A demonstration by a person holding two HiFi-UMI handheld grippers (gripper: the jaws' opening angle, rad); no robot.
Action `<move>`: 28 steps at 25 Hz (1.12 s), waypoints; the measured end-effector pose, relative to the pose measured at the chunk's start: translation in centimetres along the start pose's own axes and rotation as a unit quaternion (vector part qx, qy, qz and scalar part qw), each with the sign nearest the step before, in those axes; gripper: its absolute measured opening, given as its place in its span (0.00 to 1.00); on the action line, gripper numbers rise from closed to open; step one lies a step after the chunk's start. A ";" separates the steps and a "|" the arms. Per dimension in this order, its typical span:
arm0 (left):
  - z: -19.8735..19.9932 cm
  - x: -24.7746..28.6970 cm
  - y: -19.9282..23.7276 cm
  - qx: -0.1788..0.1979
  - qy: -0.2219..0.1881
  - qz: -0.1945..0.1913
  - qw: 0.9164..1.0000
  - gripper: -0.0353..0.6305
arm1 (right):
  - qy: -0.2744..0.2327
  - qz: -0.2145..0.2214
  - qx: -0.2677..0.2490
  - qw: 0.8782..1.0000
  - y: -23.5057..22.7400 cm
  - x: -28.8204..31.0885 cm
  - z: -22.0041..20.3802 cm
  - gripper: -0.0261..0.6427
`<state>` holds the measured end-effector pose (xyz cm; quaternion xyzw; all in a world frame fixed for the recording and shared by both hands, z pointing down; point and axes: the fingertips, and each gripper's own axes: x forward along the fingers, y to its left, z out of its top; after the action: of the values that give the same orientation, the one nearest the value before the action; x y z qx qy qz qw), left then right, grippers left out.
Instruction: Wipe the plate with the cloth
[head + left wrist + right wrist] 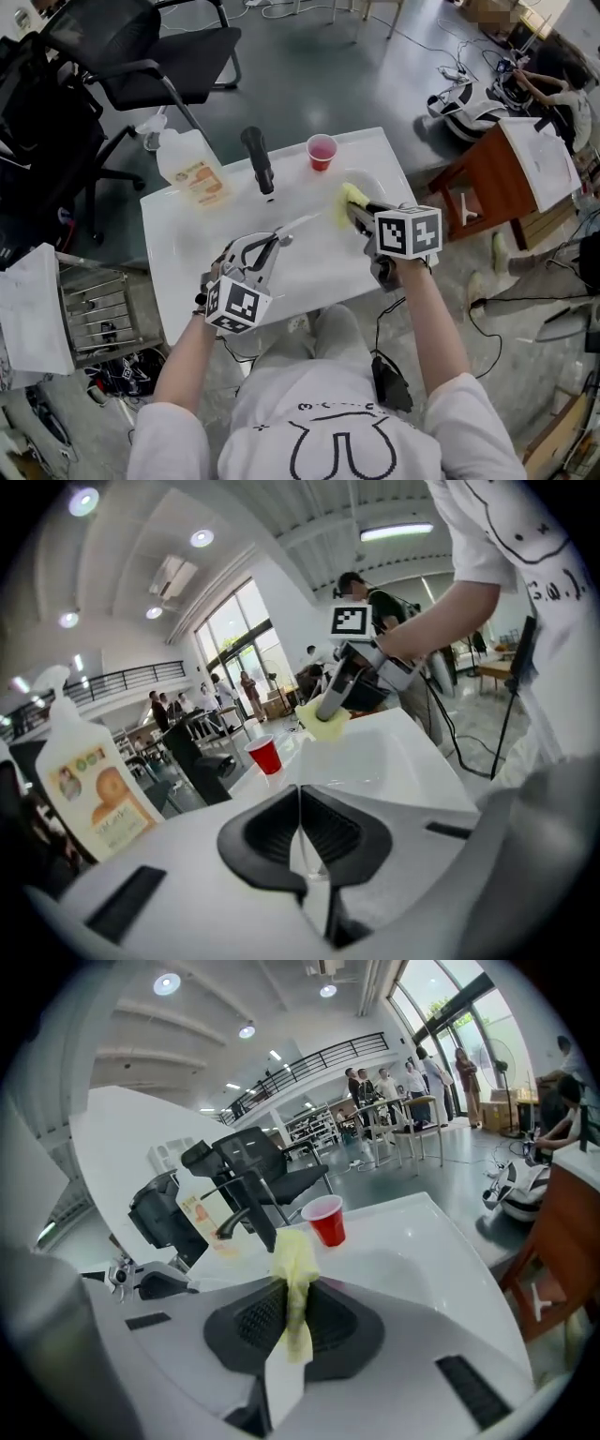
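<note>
White tabletop [314, 267] fills the foreground, where the left gripper [275, 242] has its jaws closed on the rim of the thin plate [298, 223], the right gripper [354, 213] pinches the yellow cloth [350, 197] just beside that plate, and a red cup [322, 151] stands farther back.

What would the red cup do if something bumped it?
The red cup would probably tip easily: it is narrower at the bottom than the top. It likely slides too, since the white table looks smooth. It seems thin plastic, so probably light if empty.
</note>
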<state>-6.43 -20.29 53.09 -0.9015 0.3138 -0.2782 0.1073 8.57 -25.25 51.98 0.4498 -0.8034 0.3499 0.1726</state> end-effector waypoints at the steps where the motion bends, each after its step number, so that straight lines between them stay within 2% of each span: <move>1: -0.4 0.1 0.1 -0.030 0.001 -0.001 1.000 0.08 | 0.002 0.001 0.007 1.000 0.0 0.2 -0.5 0.11; 3: -1.0 0.5 0.4 -0.094 0.003 -0.005 0.996 0.08 | 0.006 0.002 0.018 1.000 0.0 0.6 -1.2 0.11; 5: -1.9 1.2 0.6 -0.159 0.008 -0.010 0.987 0.08 | 0.009 0.001 0.023 1.000 -0.1 1.0 -1.6 0.11; 7: -2.8 1.9 0.6 -0.223 0.017 -0.014 0.975 0.08 | 0.017 -0.003 0.023 1.000 -0.2 1.4 -2.2 0.11; 10: -4.3 3.2 0.1 -0.310 0.037 -0.024 0.950 0.08 | 0.036 -0.007 0.026 0.999 -0.5 1.6 -3.6 0.11; 12: -5.3 4.3 -0.3 -0.366 0.048 -0.031 0.929 0.08 | 0.046 -0.014 0.029 0.998 -0.9 1.6 -4.3 0.11; 14: -6.2 5.3 -0.7 -0.421 0.057 -0.037 0.904 0.08 | 0.053 -0.025 0.030 0.998 -1.6 1.6 -4.9 0.11; 17: -7.5 6.5 -1.1 -0.496 0.071 -0.044 0.864 0.08 | 0.061 -0.031 0.039 0.997 -2.3 1.9 -5.9 0.11; 20: -8.7 7.9 -1.8 -0.562 0.086 -0.054 0.821 0.08 | 0.067 -0.034 0.055 0.996 -3.0 2.3 -6.7 0.11; 21: -9.1 8.3 -2.1 -0.576 0.090 -0.057 0.811 0.08 | 0.069 -0.035 0.061 0.995 -3.2 2.4 -7.0 0.11; 22: -9.3 8.6 -2.4 -0.584 0.094 -0.059 0.804 0.08 | 0.071 -0.036 0.067 0.995 -3.4 2.5 -7.3 0.11; 25: -9.1 9.5 -2.6 -0.596 0.094 -0.060 0.795 0.08 | 0.080 -0.035 0.077 0.993 -3.8 2.7 -7.9 0.11; 28: -10.1 10.0 -2.6 -0.599 0.109 -0.046 0.792 0.08 | 0.083 -0.035 0.084 0.992 -4.0 2.9 -8.1 0.11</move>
<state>-4.37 -24.75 66.68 -0.7620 0.3858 -0.1359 -0.5020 10.05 -22.59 60.92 0.4601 -0.7375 0.4462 0.2129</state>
